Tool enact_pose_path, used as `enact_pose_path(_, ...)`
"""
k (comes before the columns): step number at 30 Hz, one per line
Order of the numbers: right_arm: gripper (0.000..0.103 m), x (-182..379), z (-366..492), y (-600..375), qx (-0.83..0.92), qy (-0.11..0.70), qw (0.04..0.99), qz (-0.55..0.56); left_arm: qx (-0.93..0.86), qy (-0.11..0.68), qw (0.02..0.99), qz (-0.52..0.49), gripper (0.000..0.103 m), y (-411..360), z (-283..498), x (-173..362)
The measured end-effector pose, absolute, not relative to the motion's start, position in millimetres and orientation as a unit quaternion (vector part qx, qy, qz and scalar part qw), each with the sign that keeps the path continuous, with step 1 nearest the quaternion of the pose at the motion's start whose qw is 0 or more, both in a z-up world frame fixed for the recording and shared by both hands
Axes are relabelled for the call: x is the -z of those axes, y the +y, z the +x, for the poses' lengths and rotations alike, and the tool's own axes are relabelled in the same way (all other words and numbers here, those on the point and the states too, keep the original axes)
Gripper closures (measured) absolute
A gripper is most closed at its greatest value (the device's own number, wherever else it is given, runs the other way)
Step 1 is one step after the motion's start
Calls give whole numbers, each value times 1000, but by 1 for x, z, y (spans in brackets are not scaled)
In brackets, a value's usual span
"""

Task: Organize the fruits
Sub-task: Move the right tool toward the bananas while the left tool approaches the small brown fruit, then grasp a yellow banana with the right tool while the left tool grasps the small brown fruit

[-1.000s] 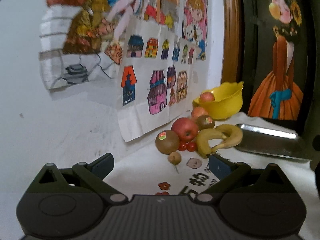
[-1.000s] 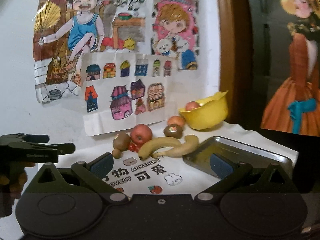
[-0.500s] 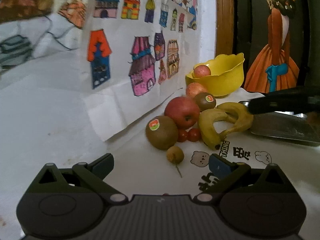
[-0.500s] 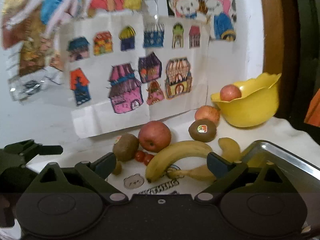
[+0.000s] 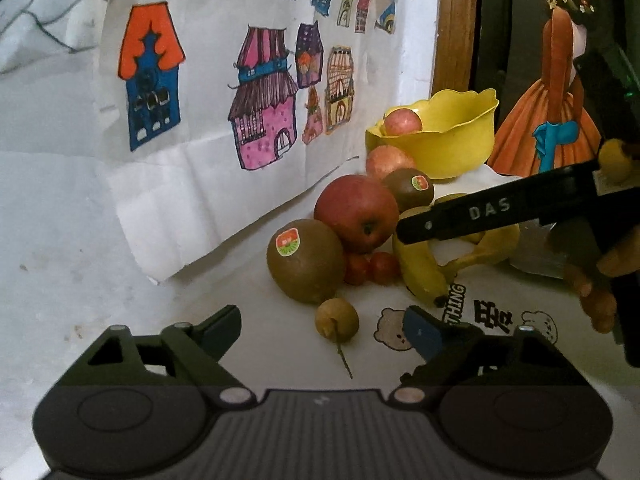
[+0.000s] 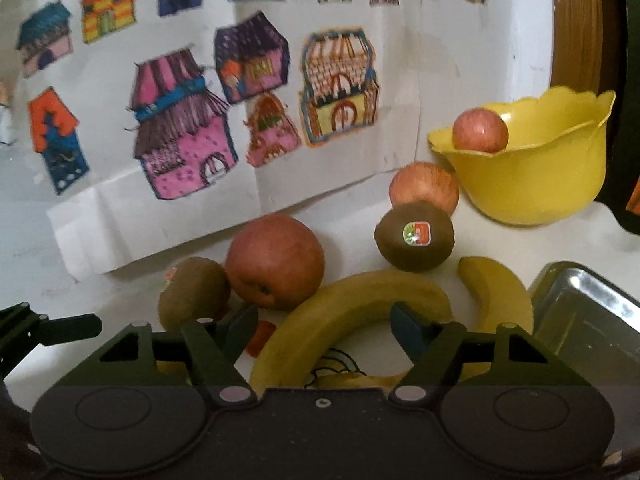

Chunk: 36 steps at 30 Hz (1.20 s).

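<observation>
Our right gripper (image 6: 324,326) has its fingers spread apart, straddling the near banana (image 6: 352,312) without clamping it; its lower curve is lost behind the gripper body. Our left gripper (image 5: 322,330) is likewise parted and empty, a small round brown fruit (image 5: 337,317) with a stalk between its tips. Just beyond: stickered kiwi (image 5: 306,260), red apple (image 5: 357,218), two cherry tomatoes (image 5: 372,268) wedged between them. Further back, a second kiwi (image 6: 414,238) and a pale apple (image 6: 424,188) beside the yellow bowl (image 6: 532,176), which holds another apple (image 6: 480,130). Metal tray (image 6: 588,320) at right, cut off by the frame. We see the right gripper's arm crossing the bananas in the left wrist view.
</observation>
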State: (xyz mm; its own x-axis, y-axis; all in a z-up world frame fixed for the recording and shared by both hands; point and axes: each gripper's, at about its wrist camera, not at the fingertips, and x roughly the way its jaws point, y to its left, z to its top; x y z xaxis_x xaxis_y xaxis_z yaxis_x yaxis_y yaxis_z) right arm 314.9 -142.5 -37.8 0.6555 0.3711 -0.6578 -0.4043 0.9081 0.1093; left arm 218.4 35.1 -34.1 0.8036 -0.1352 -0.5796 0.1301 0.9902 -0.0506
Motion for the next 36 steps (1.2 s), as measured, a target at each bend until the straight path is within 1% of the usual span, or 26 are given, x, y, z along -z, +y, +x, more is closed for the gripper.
enact_pose_path(2, 32, 42, 318, -141, -211, 362, 908, -21, 72, 311, 948, -6, 21, 34, 222, 36)
enact_pose_path(6, 40, 47, 324, -137, -205, 371, 905, -17, 75, 315, 946, -11, 28, 32, 227, 39)
enact_pose_path(11, 41, 51, 329, -134, -200, 377, 904, -11, 77, 325, 942, -17, 41, 30, 233, 44)
enact_pose_path(12, 41, 51, 329, -133, -198, 377, 905, -11, 77, 327, 942, -20, 42, 30, 234, 45)
enact_pose_path(14, 41, 52, 328, -133, -197, 376, 905, -11, 77, 330, 940, -26, 48, 31, 236, 46)
enact_pose_path(20, 42, 54, 327, -139, -193, 386, 902, 14, 81, 333, 939, -33, 60, 29, 239, 49)
enact_pose_path(27, 42, 55, 329, -135, -185, 386, 904, 13, 80, 333, 938, -41, 68, 29, 241, 49)
enact_pose_path(29, 43, 56, 331, -132, -176, 387, 905, 10, 77, 333, 939, -43, 73, 29, 240, 49)
enact_pose_path(30, 44, 56, 331, -132, -171, 389, 905, 10, 77, 333, 939, -43, 73, 29, 239, 49)
enact_pose_path(36, 56, 55, 326, -135, -174, 396, 901, 27, 81, 333, 939, -38, 73, 26, 232, 49)
